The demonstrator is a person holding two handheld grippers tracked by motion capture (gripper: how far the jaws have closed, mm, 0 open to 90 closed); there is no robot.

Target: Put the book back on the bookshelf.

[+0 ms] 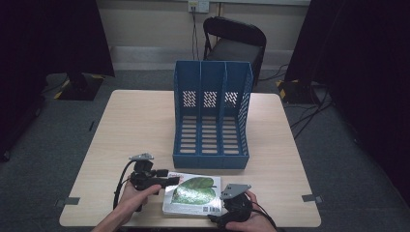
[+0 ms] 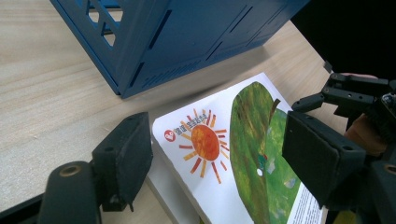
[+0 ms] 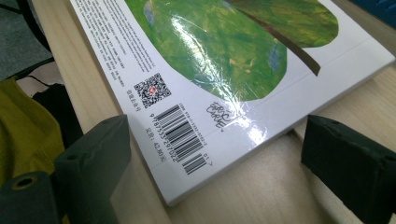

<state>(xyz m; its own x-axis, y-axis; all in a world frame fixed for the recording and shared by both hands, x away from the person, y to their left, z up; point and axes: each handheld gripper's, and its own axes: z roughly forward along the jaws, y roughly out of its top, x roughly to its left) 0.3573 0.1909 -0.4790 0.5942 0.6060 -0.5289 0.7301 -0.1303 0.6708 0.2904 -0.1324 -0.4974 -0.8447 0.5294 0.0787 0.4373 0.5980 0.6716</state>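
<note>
A white book (image 1: 192, 194) with a large green leaf on its cover lies flat near the table's front edge. In the left gripper view its corner with an orange sun (image 2: 205, 142) sits between the wide-apart jaws of my left gripper (image 2: 224, 158). My left gripper (image 1: 170, 182) is open at the book's left end. My right gripper (image 1: 223, 205) is open at the book's front right corner. In the right gripper view the book's barcode corner (image 3: 187, 144) lies between that gripper's (image 3: 215, 158) spread jaws. Neither gripper squeezes the book.
A blue three-slot file rack (image 1: 212, 116) stands upright mid-table, just behind the book, its open side toward me. The same rack (image 2: 177, 37) looms close in the left gripper view. A black chair (image 1: 234, 41) stands beyond the table. Bare tabletop (image 1: 130, 125) lies left of the rack.
</note>
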